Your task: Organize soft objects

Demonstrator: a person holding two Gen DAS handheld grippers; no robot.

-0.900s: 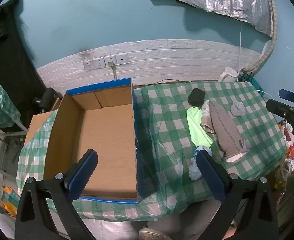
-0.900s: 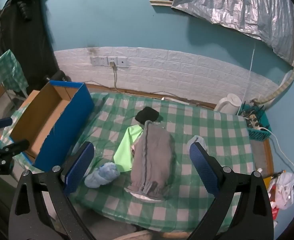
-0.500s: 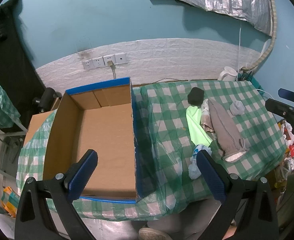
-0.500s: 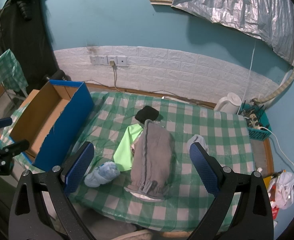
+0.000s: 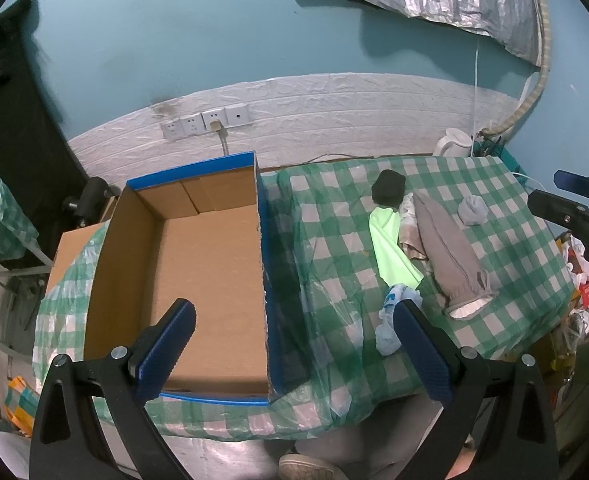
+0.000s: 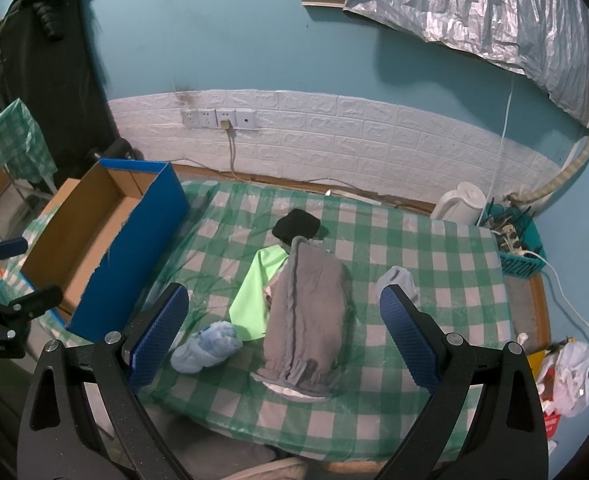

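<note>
Soft items lie on the green checked table (image 6: 434,240): grey trousers (image 6: 306,316), a lime green cloth (image 6: 256,298), a black bundle (image 6: 296,226), a pale blue and white bundle (image 6: 206,346) and a light grey sock ball (image 6: 400,280). An open cardboard box (image 5: 198,272) with blue outer walls stands on the left. My left gripper (image 5: 290,344) is open and empty above the box's near right corner. My right gripper (image 6: 284,328) is open and empty above the trousers. The trousers (image 5: 450,256) and green cloth (image 5: 390,248) also show in the left wrist view.
A white kettle (image 6: 460,202) and a teal basket of cables (image 6: 514,248) stand at the table's far right. A wall socket strip (image 6: 218,118) with a cord is behind. A white plastic bag (image 6: 578,376) lies off the right edge.
</note>
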